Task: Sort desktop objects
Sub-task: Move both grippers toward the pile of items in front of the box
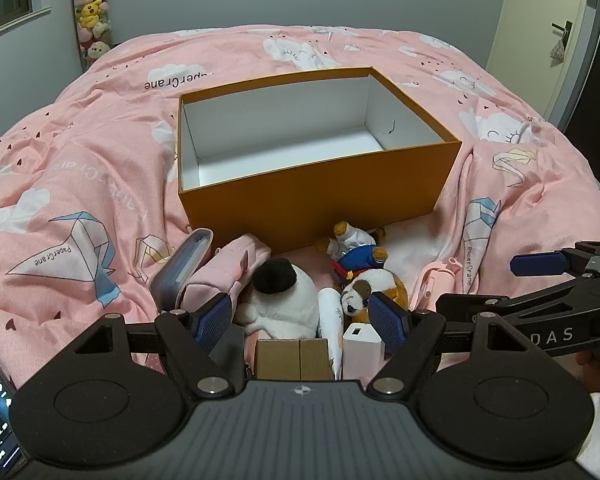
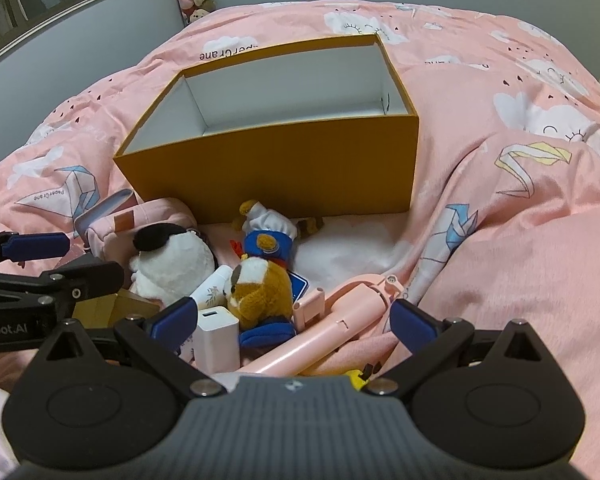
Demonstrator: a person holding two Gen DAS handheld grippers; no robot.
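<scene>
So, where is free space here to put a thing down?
The orange box is empty inside. A bare patch of quilt lies between the box front, the small dolls and the pink tube. The heap around the panda plush and white charger is crowded.

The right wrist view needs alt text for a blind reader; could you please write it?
An empty orange cardboard box sits on a pink patterned quilt. In front lie plush toys, a white charger block and a pink folding stick; the open right gripper hovers above them.
</scene>
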